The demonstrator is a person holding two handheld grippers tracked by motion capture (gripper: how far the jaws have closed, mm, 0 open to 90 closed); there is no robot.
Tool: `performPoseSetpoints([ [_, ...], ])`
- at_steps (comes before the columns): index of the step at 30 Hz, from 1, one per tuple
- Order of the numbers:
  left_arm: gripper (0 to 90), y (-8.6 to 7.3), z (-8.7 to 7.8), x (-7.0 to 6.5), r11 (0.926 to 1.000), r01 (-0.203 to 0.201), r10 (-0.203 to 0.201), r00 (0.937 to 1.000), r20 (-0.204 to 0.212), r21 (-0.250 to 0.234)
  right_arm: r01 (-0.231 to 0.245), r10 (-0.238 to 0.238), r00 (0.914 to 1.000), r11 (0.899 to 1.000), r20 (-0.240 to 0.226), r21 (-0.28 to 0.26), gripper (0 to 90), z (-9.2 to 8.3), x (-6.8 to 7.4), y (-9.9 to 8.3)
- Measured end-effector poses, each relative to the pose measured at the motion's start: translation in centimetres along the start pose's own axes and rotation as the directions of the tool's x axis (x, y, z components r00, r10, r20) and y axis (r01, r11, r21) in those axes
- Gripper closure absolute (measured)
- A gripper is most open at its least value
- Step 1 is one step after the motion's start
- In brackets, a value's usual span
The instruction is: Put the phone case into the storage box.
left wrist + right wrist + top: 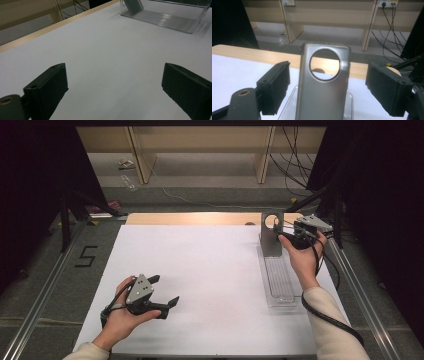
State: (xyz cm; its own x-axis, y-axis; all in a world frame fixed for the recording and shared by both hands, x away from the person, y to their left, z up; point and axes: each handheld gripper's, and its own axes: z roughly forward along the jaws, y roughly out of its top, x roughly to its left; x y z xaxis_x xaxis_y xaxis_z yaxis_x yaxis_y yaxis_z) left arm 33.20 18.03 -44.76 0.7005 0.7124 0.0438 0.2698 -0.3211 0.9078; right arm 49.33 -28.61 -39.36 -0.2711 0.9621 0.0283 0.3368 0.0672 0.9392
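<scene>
A grey-gold phone case with a large round camera hole stands upright at the far end of a clear slotted rack on the right of the white table. My right gripper is held just right of it. In the right gripper view the case stands between the jaws of the right gripper, which are open with gaps on both sides. At the front left, my left gripper hovers open above bare table. The left gripper view shows its jaws wide apart, with the rack and case far off.
A white sheet covers the table, with a wooden strip along its far edge. Metal rails run along both sides. Wooden shelving and loose cables lie beyond the table, with dark curtains at both sides.
</scene>
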Motion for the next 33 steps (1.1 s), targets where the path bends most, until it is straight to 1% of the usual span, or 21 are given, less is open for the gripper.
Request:
performPoseSetpoints([
  [7,6.2,0.0,0.0,0.0,1.0000,-0.003,0.003,1.0000,0.001,0.002,0.016,-0.016,0.9996,1.000,-0.022,0.011,19.4,-0.9,0.6,-0.2],
  [10,6.2,0.0,0.0,0.0,1.0000,-0.003,0.003,1.0000,0.002,0.002,0.003,-0.002,0.9992,1.000,-0.039,0.010,18.8,-1.2,0.8,-0.4],
  [20,6.2,0.0,0.0,0.0,1.0000,-0.006,0.006,1.0000,0.002,0.004,0.013,-0.012,0.9971,1.000,-0.076,0.017,17.6,-2.4,1.6,-0.8],
  [33,6.2,0.0,0.0,0.1,1.0000,-0.004,0.004,1.0000,0.005,0.005,0.026,-0.023,0.9932,0.999,-0.114,0.022,16.7,-3.4,2.5,-1.2],
])
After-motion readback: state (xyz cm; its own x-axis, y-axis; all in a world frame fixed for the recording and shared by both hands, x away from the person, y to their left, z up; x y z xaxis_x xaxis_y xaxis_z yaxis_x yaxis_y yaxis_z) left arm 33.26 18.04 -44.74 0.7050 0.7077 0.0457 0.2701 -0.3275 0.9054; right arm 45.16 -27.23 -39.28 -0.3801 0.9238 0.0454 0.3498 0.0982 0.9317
